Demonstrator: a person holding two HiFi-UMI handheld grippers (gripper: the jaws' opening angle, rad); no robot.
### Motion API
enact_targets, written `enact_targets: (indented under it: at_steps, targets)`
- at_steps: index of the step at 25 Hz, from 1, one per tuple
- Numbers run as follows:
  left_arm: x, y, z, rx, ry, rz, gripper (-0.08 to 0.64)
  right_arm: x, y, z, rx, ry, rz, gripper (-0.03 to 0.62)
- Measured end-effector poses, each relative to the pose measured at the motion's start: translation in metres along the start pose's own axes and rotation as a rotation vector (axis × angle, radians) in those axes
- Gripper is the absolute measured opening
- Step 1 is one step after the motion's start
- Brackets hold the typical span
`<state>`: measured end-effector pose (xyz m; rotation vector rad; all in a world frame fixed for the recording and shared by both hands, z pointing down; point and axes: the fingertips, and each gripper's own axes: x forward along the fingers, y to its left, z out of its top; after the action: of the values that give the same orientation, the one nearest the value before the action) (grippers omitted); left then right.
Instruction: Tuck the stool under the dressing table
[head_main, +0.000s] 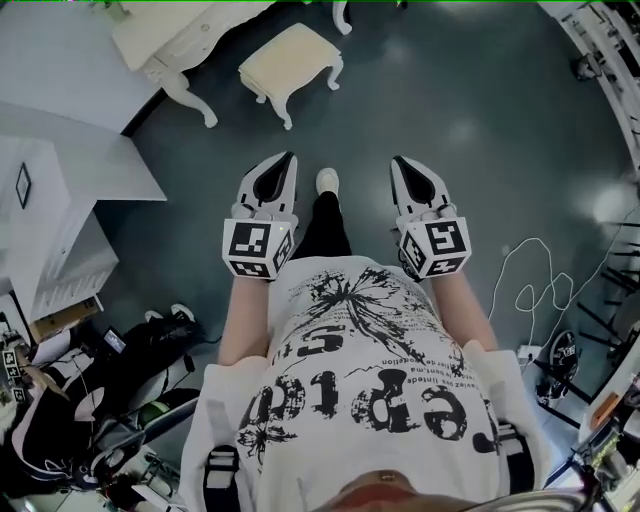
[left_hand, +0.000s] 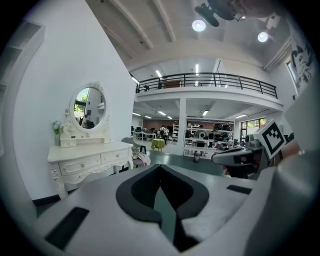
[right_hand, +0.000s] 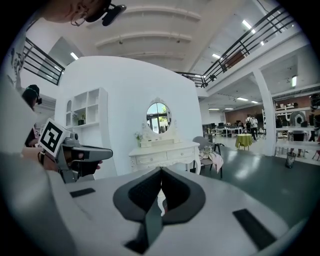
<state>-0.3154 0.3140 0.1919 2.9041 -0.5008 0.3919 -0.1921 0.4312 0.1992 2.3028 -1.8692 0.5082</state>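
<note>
Both pairs of fingers are pressed together with nothing between them. The left gripper (head_main: 290, 157) and the right gripper (head_main: 398, 161) are held side by side at waist height, tips pointing forward over the floor (head_main: 460, 110). Each gripper view shows its tips meeting and only the room beyond.

The stool (head_main: 290, 62) stands on the open floor, well ahead of the grippers. It is just beside the dressing table (head_main: 165, 30), near that table's carved front leg, and no part of it is under the table. It also looks turned at an angle to the table's front edge.

The main risks, as I judge them:

- **No grip:** reaching the stool with the jaws shut means only a nudge is possible. The jaws have to part first.
- **Swivel:** a push or pull on one side of the padded seat would likely turn the stool instead of sliding it straight.
- **Snagged legs:** the stool's curved legs could catch on the table's leg if it goes in at an angle.
- **Slip:** hard jaws may slide off the soft seat edge or a rounded leg.
- **Trip:** a loose white cable (head_main: 530, 278) loops on the floor to the right, so a sidestep that way could catch a foot.
</note>
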Motion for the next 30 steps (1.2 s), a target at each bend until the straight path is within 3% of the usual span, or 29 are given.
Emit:
enact_targets:
  at_steps: [10, 14, 18, 22, 30]
  targets:
    - [0.145, 0.129, 0.034, -0.036, 0.048, -0.013, 0.02, 0.185, -0.048, 0.062, -0.053, 0.088, 0.032, 0.018]
    - [0.186, 0.165, 0.049, -0.017, 0.059, -0.028, 0.02, 0.248, -0.05, 0.076, -0.077, 0.114, 0.086, 0.018]
    - [0.217, 0.191, 0.05, -0.051, 0.076, 0.003, 0.02, 0.294, -0.057, 0.08, -0.088, 0.142, 0.132, 0.018]
    - [0.245, 0.213, 0.038, -0.098, 0.105, 0.079, 0.02, 0.342, -0.075, 0.076, -0.093, 0.18, 0.197, 0.018]
    - [0.299, 0.251, -0.017, -0.249, 0.186, 0.321, 0.02, 0.441, -0.112, 0.043, -0.141, 0.317, 0.403, 0.018]
